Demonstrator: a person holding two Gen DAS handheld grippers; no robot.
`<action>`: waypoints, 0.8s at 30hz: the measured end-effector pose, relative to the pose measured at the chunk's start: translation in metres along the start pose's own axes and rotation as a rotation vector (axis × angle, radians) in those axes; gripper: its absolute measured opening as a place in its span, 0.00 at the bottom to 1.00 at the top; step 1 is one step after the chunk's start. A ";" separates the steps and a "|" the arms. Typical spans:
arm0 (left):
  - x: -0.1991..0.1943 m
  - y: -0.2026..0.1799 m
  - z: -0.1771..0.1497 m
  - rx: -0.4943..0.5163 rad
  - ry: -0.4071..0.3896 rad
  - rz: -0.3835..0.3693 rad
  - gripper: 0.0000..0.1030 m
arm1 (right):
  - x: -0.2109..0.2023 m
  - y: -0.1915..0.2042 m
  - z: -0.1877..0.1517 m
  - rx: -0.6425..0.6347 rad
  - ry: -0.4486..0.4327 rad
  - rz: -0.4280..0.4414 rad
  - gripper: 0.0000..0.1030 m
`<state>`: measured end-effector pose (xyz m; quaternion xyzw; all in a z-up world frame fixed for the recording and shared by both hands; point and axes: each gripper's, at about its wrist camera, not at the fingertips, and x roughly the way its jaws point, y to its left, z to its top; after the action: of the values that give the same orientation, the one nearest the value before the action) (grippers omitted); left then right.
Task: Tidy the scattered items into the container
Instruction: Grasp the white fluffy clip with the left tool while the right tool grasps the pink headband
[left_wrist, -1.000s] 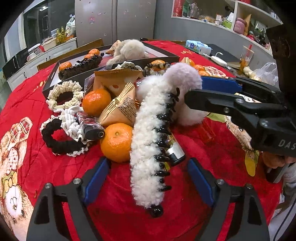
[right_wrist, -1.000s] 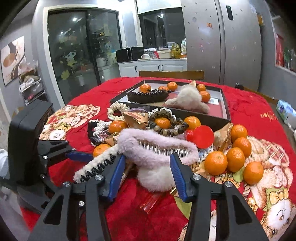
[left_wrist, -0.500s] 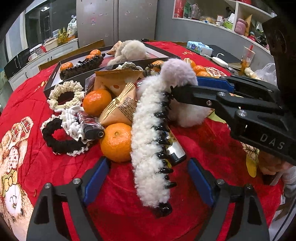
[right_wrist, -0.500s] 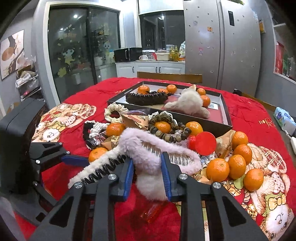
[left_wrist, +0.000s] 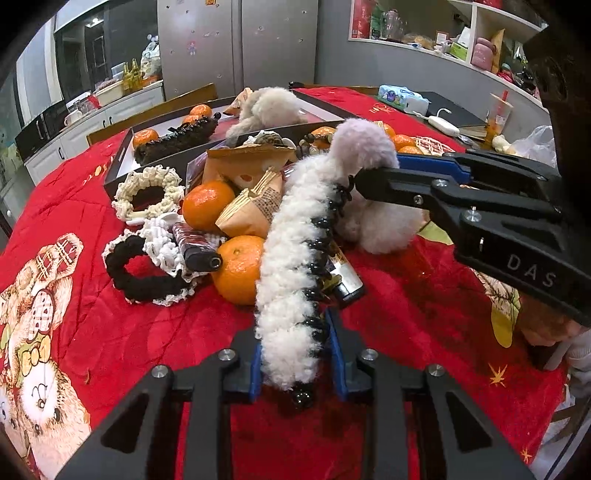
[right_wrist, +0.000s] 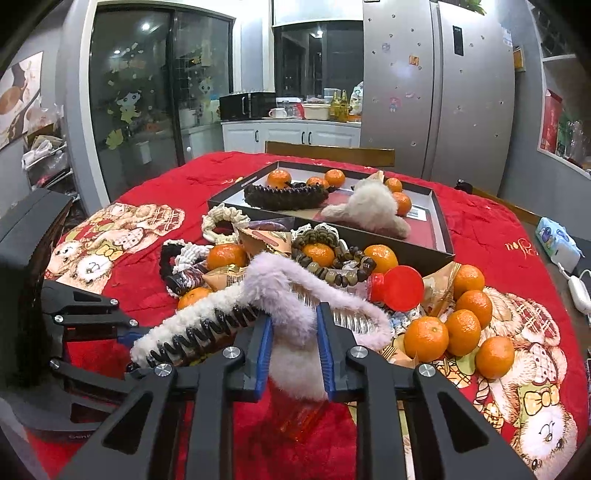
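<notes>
- Red cloth covers our worktop (right_wrist: 480, 229); the box (right_wrist: 441, 236) near its far edge already holds some oranges and two hair clips.
- Our left hand-held gripper (left_wrist: 295, 354) is closing on the white hair clip (left_wrist: 291, 266).
- Our right hand-held gripper (right_wrist: 293, 350) is closing on the lilac hair clip (right_wrist: 291, 295).
- Oranges, scrunchies and beads remain at the worktop's middle.

The near end of the white fuzzy hair clip (left_wrist: 291, 280) disappears between the left claw (left_wrist: 295, 363) pads, so where they actually touch is hidden. Same with the lilac fuzzy clip (right_wrist: 295, 295) inside the right claw (right_wrist: 293, 356). An orange see-through thing (right_wrist: 299, 417) under it is too blurry to name. Shelf stuff (left_wrist: 461, 40) is too small to make out, and the desk (left_wrist: 110, 332) runs off the picture's edge.
</notes>
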<state>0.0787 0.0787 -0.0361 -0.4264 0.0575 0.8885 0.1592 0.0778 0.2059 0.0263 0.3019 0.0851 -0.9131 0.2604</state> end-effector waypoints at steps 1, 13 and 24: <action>-0.001 0.000 -0.001 0.002 -0.002 0.003 0.29 | -0.001 -0.001 0.001 0.006 -0.002 0.001 0.20; -0.022 -0.002 -0.004 0.026 -0.044 0.029 0.29 | -0.012 0.007 0.014 0.006 -0.039 0.010 0.13; -0.036 0.004 -0.010 0.018 -0.050 0.016 0.29 | -0.015 0.013 0.020 0.018 -0.022 0.002 0.09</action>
<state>0.1056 0.0640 -0.0150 -0.4019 0.0651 0.8997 0.1571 0.0847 0.1947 0.0511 0.2943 0.0737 -0.9169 0.2595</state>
